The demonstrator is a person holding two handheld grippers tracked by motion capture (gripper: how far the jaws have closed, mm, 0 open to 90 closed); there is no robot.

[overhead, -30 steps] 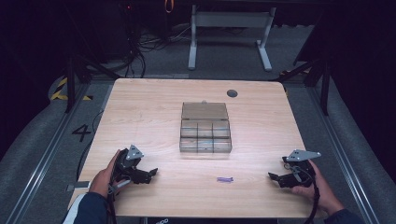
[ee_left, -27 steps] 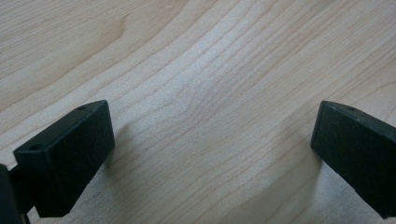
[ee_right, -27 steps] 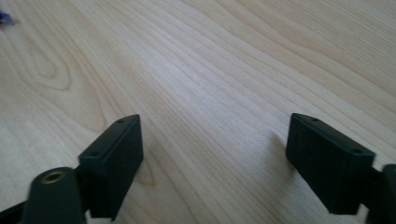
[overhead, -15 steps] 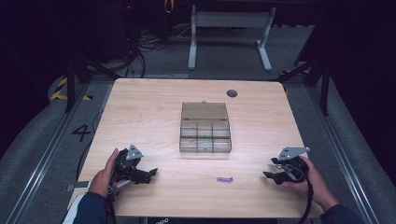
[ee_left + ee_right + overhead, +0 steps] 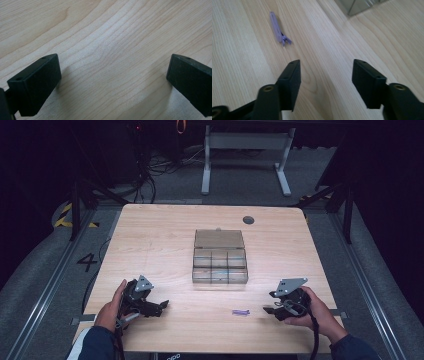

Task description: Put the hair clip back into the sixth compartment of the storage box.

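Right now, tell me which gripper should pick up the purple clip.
The right gripper. The purple clip lies on the table just ahead of its fingers, which have just been closing with nothing between them. The left gripper sits farther off.

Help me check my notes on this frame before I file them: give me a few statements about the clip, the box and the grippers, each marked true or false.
1. The small purple clip lies on the table, not in any gripper. True.
2. The right gripper is shut on the clip. False: its jaws have just been closing, but nothing is between them; in the right gripper view the clip lies ahead of them.
3. The clear compartment box stands with its lid open. True.
4. The clip lies inside the box. False: it lies on the bare wood nearer the person.
5. The left gripper holds the box. False: its jaws stand wide open over bare table.
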